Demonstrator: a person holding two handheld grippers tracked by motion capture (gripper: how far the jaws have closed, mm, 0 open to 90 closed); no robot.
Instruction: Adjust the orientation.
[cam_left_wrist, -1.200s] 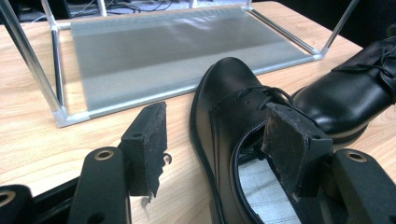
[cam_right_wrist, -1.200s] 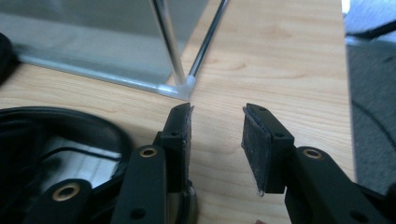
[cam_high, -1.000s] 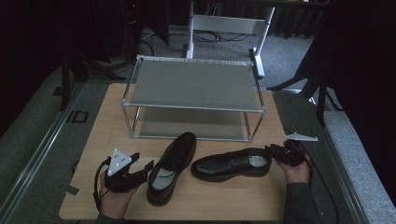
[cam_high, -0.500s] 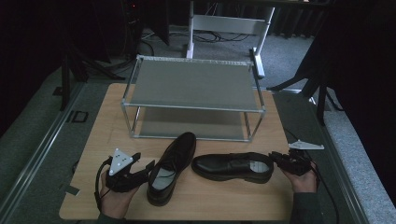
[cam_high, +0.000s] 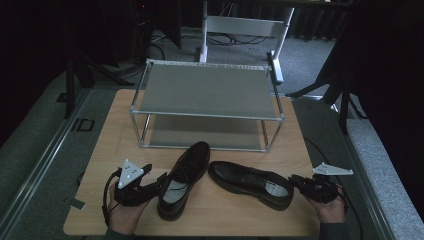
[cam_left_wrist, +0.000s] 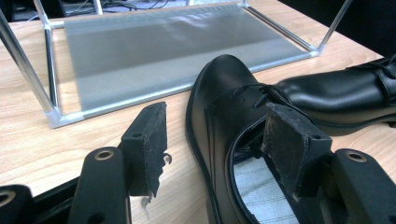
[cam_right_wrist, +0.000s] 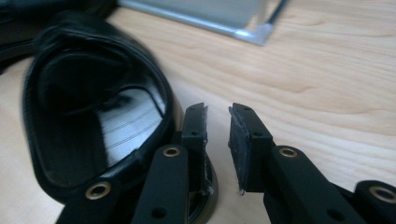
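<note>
A dark room surrounds a wooden table (cam_high: 300, 150) with a two-tier metal rack (cam_high: 207, 90) at its far side. Two black leather shoes lie near the person. The left shoe (cam_high: 182, 177) points its toe toward the rack; the right shoe (cam_high: 250, 182) lies crosswise, its toe almost touching the left one.

The left gripper (cam_high: 162, 182) is wide apart, straddling the left shoe's collar, one jaw inside the opening, one outside; the pads do not press yet. The right gripper (cam_high: 296, 180) sits just beside the right shoe's heel, jaws nearly together with nothing between them, having just been closing.

The shoes look fairly light, with stiff soles and smooth, slippery leather. The heel counter or collar rim is probably the firmest hold; the polished toe would likely slip.
</note>
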